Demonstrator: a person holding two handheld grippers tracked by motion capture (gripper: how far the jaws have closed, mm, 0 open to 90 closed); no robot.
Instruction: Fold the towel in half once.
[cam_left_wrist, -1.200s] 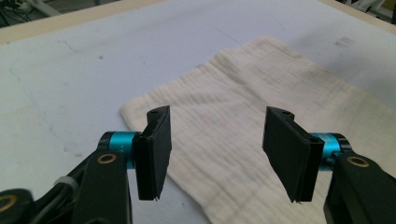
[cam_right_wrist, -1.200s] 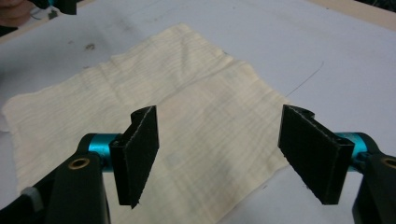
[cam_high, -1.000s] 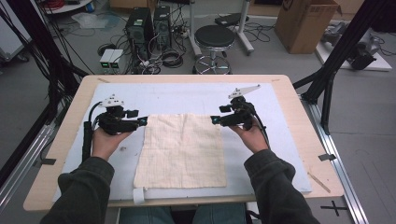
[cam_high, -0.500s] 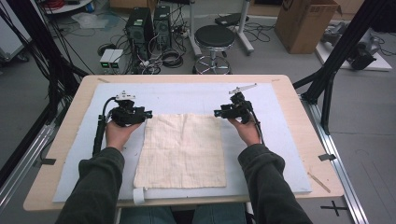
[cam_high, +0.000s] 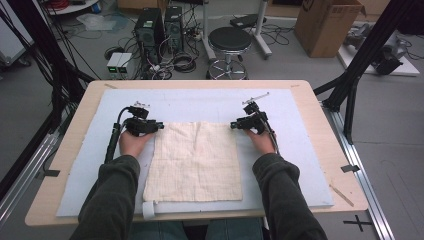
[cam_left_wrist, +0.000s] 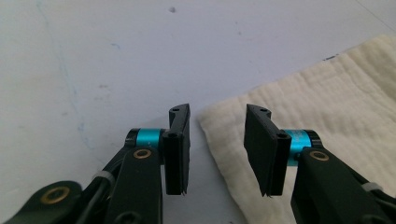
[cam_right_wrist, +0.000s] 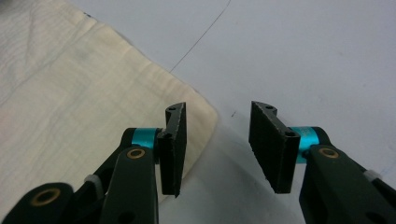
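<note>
A cream cloth (cam_high: 195, 160) lies flat on the pale mat (cam_high: 210, 102) in the high view. My left gripper (cam_high: 161, 126) hangs at the cloth's far left corner, and my right gripper (cam_high: 233, 125) at its far right corner. In the left gripper view the cloth's corner (cam_left_wrist: 210, 122) sits in the gap between the black jaws of the left gripper (cam_left_wrist: 218, 112), with no pad touching it. In the right gripper view the cloth's corner (cam_right_wrist: 205, 109) lies between the jaws of the right gripper (cam_right_wrist: 218, 108), again untouched. Both grippers' jaws have just been closing and stand partly open.
The mat covers most of the wooden table (cam_high: 65, 150). A white tape roll (cam_high: 149, 209) lies at the mat's near edge. Beyond the table stand a stool (cam_high: 230, 42), computer cases (cam_high: 160, 27) and a cardboard box (cam_high: 327, 22). Black frame legs (cam_high: 365, 55) flank the table.
Both hands have moved forward and down to the cloth's far corners. The cloth has not shifted.
</note>
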